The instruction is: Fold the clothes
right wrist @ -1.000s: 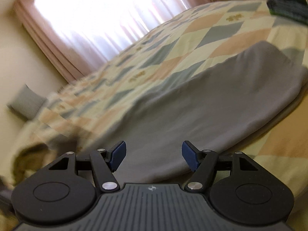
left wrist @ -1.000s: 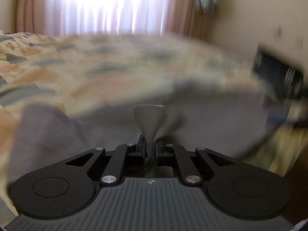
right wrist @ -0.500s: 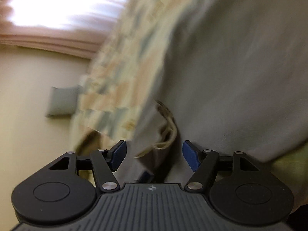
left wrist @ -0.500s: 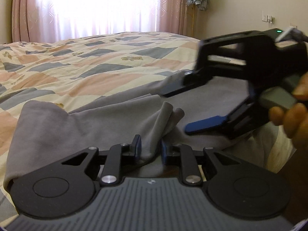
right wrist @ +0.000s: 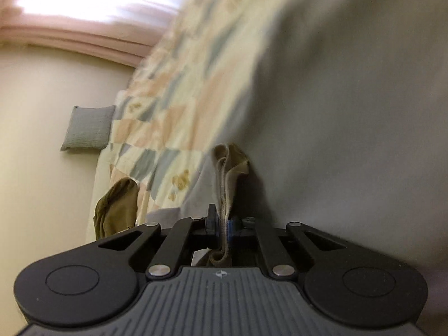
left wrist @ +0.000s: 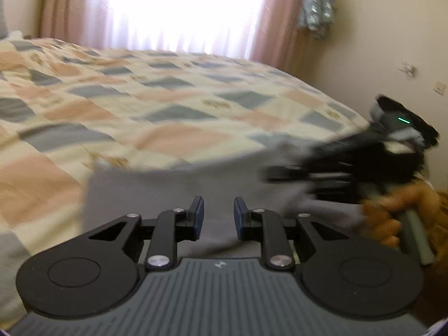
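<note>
A bedroom with a bright window behind pink curtains [left wrist: 263,28], and a bed covered by a patchwork quilt [left wrist: 156,106] in peach, grey-blue and cream diamonds. On the quilt, near the close edge of the bed, lies the grey garment [left wrist: 173,190]. In the left wrist view its long axis runs from left to right across the picture, and its far edge is a nearly straight line; the right end is blurred.

The left gripper [left wrist: 217,218] is released: its blue pads stand apart with nothing between them, and its jaws have just been opening. The grey garment lies flat just in front of and under the fingertips, not touching them as far as I can see.

The right gripper [right wrist: 222,228] is clenched on a bunched fold of the grey garment; its jaws have just been closing on it. The pinched fold stands upright between the pads, and the rest of the cloth spreads away to the right. In the left wrist view a hand [left wrist: 392,221] holds this gripper at the right end of the garment.

A grey pillow [right wrist: 86,127] leans at the wall, and an olive cloth [right wrist: 117,207] hangs over the bed edge.
</note>
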Demonstrator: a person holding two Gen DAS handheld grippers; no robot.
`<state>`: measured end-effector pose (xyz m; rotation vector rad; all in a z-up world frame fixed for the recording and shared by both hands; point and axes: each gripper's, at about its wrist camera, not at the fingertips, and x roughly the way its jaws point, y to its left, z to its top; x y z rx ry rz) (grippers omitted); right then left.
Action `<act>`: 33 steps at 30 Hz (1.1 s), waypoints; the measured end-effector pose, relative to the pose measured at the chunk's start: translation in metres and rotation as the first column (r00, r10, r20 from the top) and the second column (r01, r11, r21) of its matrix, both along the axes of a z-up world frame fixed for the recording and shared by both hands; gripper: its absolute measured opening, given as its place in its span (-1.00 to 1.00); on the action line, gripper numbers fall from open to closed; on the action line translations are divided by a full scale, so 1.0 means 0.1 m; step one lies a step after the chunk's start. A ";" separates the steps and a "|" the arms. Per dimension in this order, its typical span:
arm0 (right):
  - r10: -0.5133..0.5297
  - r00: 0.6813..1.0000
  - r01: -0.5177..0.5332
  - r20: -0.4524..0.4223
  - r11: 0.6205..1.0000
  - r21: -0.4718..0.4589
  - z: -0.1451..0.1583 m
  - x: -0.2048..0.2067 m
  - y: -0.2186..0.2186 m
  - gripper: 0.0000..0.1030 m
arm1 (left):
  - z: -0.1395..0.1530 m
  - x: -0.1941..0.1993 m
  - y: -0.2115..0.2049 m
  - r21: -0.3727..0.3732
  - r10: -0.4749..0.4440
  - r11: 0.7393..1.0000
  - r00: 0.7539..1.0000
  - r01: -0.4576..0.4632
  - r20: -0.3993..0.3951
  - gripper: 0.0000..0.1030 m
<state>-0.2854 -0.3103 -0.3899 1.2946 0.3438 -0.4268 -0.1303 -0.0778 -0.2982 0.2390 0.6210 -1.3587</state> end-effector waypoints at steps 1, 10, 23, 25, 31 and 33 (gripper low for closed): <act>-0.013 1.000 0.012 -0.011 0.998 -0.057 0.10 -0.11 -0.01 -0.88 | 0.03 0.04 -0.02 -0.002 0.017 1.000 1.000 -0.017 0.000 -0.60; -0.253 0.963 0.210 -0.097 0.922 -0.325 0.68 -1.64 -0.33 -0.89 | -0.20 -0.08 -0.62 0.091 -0.065 0.993 0.995 0.071 -0.069 -0.59; -0.344 0.914 0.301 -0.214 0.930 -0.209 0.50 -2.88 -0.90 -0.89 | -0.24 -0.53 -1.26 0.146 -0.198 0.970 0.980 0.193 0.021 -0.51; -0.355 0.912 0.318 -0.206 0.929 -0.189 0.46 -2.99 -0.97 -0.89 | -0.26 -0.55 -1.32 0.158 -0.201 0.968 0.979 0.194 0.026 -0.51; -0.361 0.903 0.325 -0.234 0.928 -0.181 0.30 -2.99 -1.05 -0.89 | -0.32 -0.58 -1.41 0.191 -0.213 0.961 0.976 0.201 0.044 -0.50; -0.363 0.899 0.319 -0.245 0.926 -0.202 0.26 -2.96 -1.05 -0.90 | -0.34 -0.58 -1.42 0.202 -0.217 0.958 0.975 0.202 0.052 -0.50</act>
